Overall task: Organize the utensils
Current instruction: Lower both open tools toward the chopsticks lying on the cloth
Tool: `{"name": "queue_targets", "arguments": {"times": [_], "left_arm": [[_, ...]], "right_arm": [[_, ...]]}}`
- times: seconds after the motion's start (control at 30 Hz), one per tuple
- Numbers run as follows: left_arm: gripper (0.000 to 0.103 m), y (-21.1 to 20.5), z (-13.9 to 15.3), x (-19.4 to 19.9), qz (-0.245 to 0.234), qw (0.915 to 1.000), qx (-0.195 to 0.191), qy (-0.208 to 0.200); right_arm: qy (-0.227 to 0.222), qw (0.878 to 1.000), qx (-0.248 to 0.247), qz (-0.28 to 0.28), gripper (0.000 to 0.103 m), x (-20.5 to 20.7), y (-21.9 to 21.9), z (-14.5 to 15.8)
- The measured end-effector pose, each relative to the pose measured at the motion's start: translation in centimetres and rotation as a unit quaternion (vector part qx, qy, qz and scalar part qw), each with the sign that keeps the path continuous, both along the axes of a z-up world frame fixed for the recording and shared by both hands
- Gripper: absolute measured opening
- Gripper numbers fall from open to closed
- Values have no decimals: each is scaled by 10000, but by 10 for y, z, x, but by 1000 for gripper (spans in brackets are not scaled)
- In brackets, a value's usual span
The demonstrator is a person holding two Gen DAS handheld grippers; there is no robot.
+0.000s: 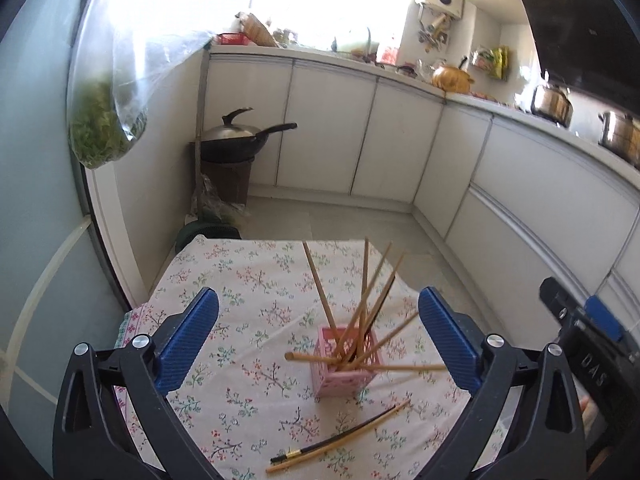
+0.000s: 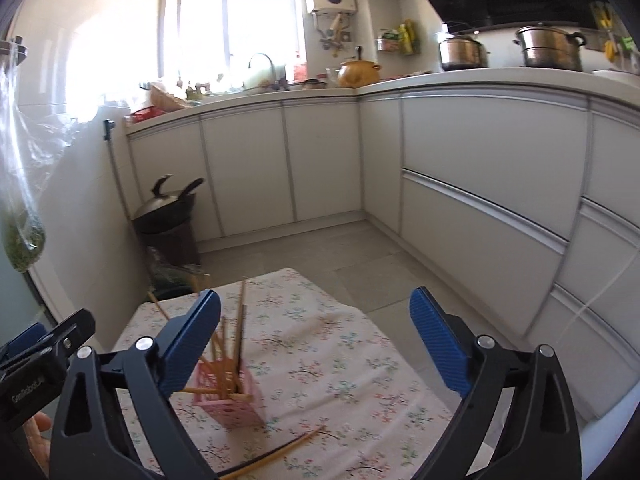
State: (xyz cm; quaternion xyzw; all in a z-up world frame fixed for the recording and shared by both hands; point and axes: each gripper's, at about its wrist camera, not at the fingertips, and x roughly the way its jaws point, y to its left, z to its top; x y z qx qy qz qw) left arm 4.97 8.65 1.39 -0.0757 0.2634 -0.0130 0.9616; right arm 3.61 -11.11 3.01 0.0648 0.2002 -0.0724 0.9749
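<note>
Pink basket [image 2: 230, 402] blurred in right wrist view, left part hidden behind gripper finger [image 2: 188, 344]. Chopsticks in basket [image 2: 228, 364] smeared there, count unclear. Loose chopsticks on cloth [image 2: 276, 454] cut off by bottom edge in right wrist view. Hand [image 2: 38, 426] only partly visible at left edge. Countertop clutter by window [image 1: 280, 36] washed out by glare, too small to identify.
</note>
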Motion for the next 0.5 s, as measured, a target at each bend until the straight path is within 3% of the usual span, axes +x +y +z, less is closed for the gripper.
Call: {"name": "queue_targets", "arguments": {"times": [0.13,0.27,0.37,0.43,0.5], "left_arm": [[96,-6,-13,-4,-186,9994,42,295],[96,-5,-41,-4,-490,9944,-18,933],[96,-3,-78,-3,-605,9836,-68,1699],[96,-5,-114,2,-604,9690,8,2394],[96,-11,-141,6,-642,9592,102,2751]], "right_arm": [[286,9989,215,-306,97,-6,-26,-12],[804,9943,598,-361,97,-11,-58,-32],[1146,9886,871,-447,97,-9,-78,-48],[1356,9826,1175,-474,97,-6,-93,-55],[1481,9746,1625,-432,97,-6,-105,-61]]}}
